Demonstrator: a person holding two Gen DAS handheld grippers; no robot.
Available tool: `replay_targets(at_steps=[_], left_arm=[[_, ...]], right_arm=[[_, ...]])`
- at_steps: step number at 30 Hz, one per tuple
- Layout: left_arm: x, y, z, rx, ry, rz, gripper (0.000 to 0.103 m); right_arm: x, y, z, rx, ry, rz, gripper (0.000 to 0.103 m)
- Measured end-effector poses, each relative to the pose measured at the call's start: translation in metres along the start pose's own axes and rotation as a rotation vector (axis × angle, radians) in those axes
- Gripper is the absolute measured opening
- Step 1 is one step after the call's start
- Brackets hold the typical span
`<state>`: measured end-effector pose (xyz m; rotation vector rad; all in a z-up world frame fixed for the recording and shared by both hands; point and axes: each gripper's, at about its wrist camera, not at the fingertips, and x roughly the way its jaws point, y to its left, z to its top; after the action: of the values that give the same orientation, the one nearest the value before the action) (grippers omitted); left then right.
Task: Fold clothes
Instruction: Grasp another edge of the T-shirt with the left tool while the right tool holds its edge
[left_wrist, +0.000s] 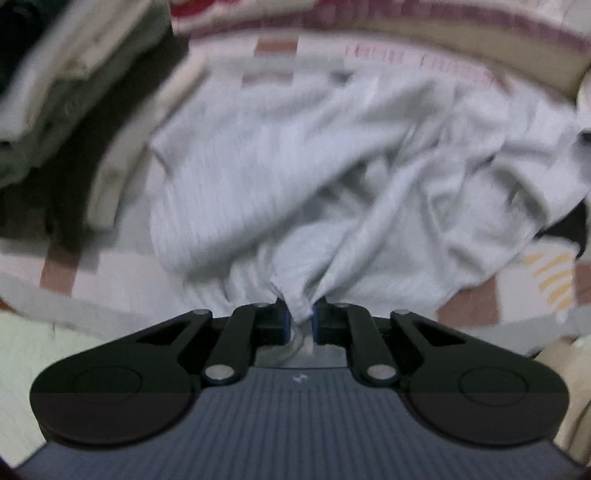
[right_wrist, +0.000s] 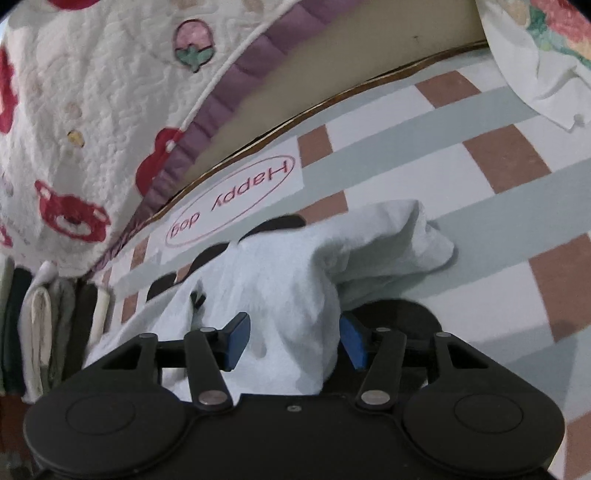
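Crumpled white garment (left_wrist: 280, 177) unfolded at centre frame; left gripper (left_wrist: 300, 314) pinches its edge, right gripper (right_wrist: 291, 339) gapes around a fold, seemingly ungripped.

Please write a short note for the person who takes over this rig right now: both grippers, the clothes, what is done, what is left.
Left gripper: shut on a bunched edge of the white garment.
Right gripper: jaws apart, a fold of the garment between the pads, not pinched.
The garment lies crumpled on the checked mat. Folded clothes are stacked at the left.
Done: the stack, one grip. Left: close the right gripper, spread and fold the garment.
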<state>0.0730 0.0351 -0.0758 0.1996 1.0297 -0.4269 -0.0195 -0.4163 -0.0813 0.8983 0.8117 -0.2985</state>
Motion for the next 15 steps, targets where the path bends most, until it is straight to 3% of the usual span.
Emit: replay_targets(at_steps=[2,4,5,7,8,11,15], left_arm=[[-0.012,0.014,0.004,-0.058,-0.067,-0.004,0.01],[-0.025,0.018,0.006,-0.04,-0.16,0.011,0.01],[-0.028,0.012,0.005,-0.001,-0.179,-0.017,0.009],[-0.029,0.0,0.001,0.061,-0.188,-0.096,0.009],[-0.024,-0.007,-0.002,0.074,-0.164,-0.138,0.009],[-0.021,-0.018,-0.005,0.109,-0.147,-0.167,0.009],[-0.034,0.002,-0.001,0.038,-0.241,-0.16,0.008]], right_arm=[[0.007,-0.008,0.009,0.074,-0.005,0.046,0.06],[0.014,-0.015,0.016,0.156,-0.004,0.115,0.06],[0.016,-0.017,0.018,0.185,-0.005,0.152,0.057],[0.019,-0.018,0.02,0.206,-0.028,0.175,0.01],[0.019,-0.018,0.02,0.207,-0.038,0.17,0.006],[0.006,0.001,0.019,0.081,-0.129,0.139,0.005],[-0.054,0.04,0.03,-0.118,-0.347,0.156,0.005]])
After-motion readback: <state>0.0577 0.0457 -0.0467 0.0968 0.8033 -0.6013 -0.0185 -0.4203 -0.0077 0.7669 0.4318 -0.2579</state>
